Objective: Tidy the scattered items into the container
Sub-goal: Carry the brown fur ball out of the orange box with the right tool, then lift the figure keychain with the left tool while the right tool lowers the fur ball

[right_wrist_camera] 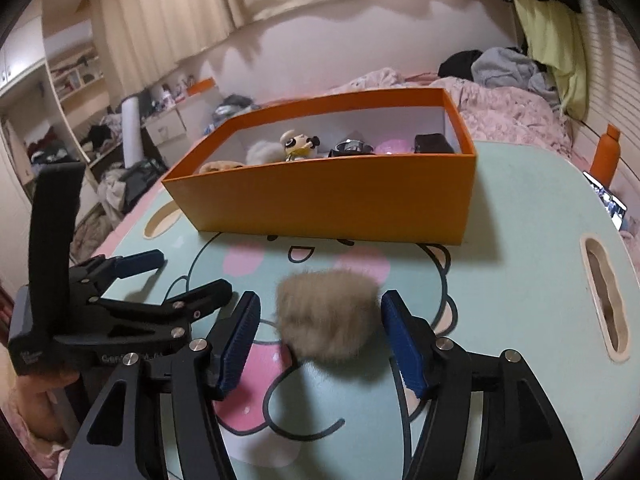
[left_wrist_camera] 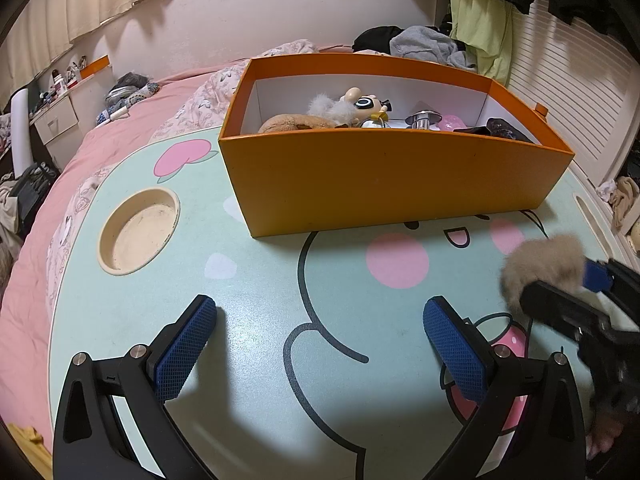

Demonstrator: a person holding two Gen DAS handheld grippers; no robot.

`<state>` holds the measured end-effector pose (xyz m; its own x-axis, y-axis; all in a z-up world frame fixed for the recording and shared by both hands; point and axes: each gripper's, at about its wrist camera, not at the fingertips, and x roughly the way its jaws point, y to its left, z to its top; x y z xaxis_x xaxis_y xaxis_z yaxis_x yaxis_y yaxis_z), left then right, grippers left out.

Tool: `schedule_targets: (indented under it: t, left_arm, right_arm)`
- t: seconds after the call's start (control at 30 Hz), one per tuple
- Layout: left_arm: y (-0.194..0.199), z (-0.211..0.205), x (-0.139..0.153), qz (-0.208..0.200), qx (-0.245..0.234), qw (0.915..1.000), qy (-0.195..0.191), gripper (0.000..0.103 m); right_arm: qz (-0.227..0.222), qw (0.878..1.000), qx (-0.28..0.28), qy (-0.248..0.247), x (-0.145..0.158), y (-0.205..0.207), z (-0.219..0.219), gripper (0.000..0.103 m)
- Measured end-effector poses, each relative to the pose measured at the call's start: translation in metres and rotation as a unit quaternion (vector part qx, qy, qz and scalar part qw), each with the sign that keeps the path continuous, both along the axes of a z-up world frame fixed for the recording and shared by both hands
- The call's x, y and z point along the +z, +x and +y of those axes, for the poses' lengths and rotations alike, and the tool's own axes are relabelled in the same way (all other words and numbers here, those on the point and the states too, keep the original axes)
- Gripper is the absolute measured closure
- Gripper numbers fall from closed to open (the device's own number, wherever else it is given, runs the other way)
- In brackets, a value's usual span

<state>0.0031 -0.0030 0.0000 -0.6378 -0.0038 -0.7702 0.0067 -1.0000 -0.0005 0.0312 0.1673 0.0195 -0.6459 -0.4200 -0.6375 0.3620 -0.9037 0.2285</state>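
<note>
An orange box [left_wrist_camera: 384, 176] stands on the cartoon-print table and holds a doll, plush toys, a metal item and a pink item; it also shows in the right wrist view [right_wrist_camera: 332, 200]. A beige fur pompom [right_wrist_camera: 328, 316] lies on the table between my right gripper's [right_wrist_camera: 320, 340] open blue fingers, not clamped. In the left wrist view the pompom [left_wrist_camera: 540, 268] is at the right edge with the right gripper around it. My left gripper [left_wrist_camera: 320, 344] is open and empty over the table in front of the box.
The table [left_wrist_camera: 256, 360] has a round cup recess [left_wrist_camera: 138, 230] at the left and a handle slot [right_wrist_camera: 602, 296] at the right. It stands on a pink bed with piled clothes [left_wrist_camera: 424, 46] behind. An orange bottle [right_wrist_camera: 606, 156] stands at the right.
</note>
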Motion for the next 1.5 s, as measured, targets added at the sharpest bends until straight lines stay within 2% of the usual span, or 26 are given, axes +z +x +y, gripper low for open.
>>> schedule_targets:
  t: [0.1,0.2,0.33,0.4,0.47,0.53,0.67,0.7,0.73,0.77,0.8,0.83,0.97,1.13,1.33,1.4,1.43,1.5]
  left_arm:
    - [0.000,-0.001,0.000,-0.001,0.000,1.0000,0.001,0.000]
    - [0.002,-0.003,0.002,0.001,0.000,1.0000,0.009,0.000]
    - [0.002,-0.018,0.012,-0.004,0.007,0.9990,0.044,0.000]
    - [0.000,-0.028,0.029,0.001,-0.004,0.9969,0.078,0.000]
    - [0.000,-0.034,0.050,0.013,-0.014,0.9956,0.092,0.000]
    - [-0.001,-0.033,0.075,0.022,-0.032,0.9963,0.076,0.000]
    - [-0.016,-0.018,0.118,0.064,-0.072,0.9943,0.045,0.000]
    - [-0.028,-0.011,0.125,0.067,-0.086,0.9933,0.038,0.005]
    - [-0.043,-0.004,0.127,0.057,-0.099,0.9928,0.037,0.018]
    - [-0.062,0.001,0.127,0.035,-0.105,0.9930,0.040,0.026]
    - [-0.081,0.006,0.122,0.007,-0.105,0.9935,0.044,0.041]
    - [-0.100,0.010,0.113,-0.020,-0.097,0.9942,0.044,0.048]
    - [-0.143,0.023,0.089,-0.064,-0.064,0.9958,0.009,0.049]
    - [-0.163,0.034,0.071,-0.089,-0.045,0.9949,-0.014,0.049]
    - [-0.183,0.043,0.048,-0.125,-0.042,0.9900,-0.050,0.048]
    - [-0.185,0.043,0.046,-0.128,-0.045,0.9895,-0.050,0.048]
    - [-0.184,0.041,0.048,-0.123,-0.048,0.9903,-0.043,0.054]
    - [-0.181,0.038,0.052,-0.116,-0.058,0.9911,-0.029,0.055]
  right_arm:
    - [0.046,0.999,-0.002,-0.016,0.013,0.015,0.003,0.039]
    - [0.081,0.996,-0.002,-0.025,0.021,0.026,0.005,0.033]
    - [0.083,0.996,-0.014,-0.032,0.021,0.026,0.009,0.033]
    - [0.083,0.995,-0.033,-0.046,0.022,0.025,0.018,0.033]
    - [0.078,0.994,-0.040,-0.063,0.021,0.023,0.025,0.033]
    - [0.072,0.994,-0.045,-0.072,0.020,0.021,0.027,0.034]
    - [0.058,0.994,-0.042,-0.077,0.016,0.018,0.029,0.035]
    - [0.056,0.995,-0.041,-0.076,0.016,0.017,0.028,0.035]
    - [0.055,0.995,-0.040,-0.076,0.016,0.017,0.028,0.035]
    - [0.054,0.995,-0.039,-0.076,0.016,0.018,0.027,0.035]
    - [0.055,0.995,-0.039,-0.077,0.016,0.018,0.028,0.035]
    - [0.055,0.995,-0.039,-0.078,0.016,0.018,0.029,0.035]
    - [0.052,0.994,-0.038,-0.084,0.016,0.017,0.033,0.035]
    - [0.047,0.995,-0.035,-0.087,0.015,0.017,0.033,0.035]
    - [0.044,0.995,-0.034,-0.086,0.015,0.017,0.033,0.035]
    - [0.043,0.995,-0.034,-0.087,0.015,0.017,0.034,0.035]
    - [0.043,0.995,-0.034,-0.087,0.015,0.017,0.034,0.035]
    - [0.041,0.995,-0.034,-0.088,0.015,0.017,0.034,0.035]
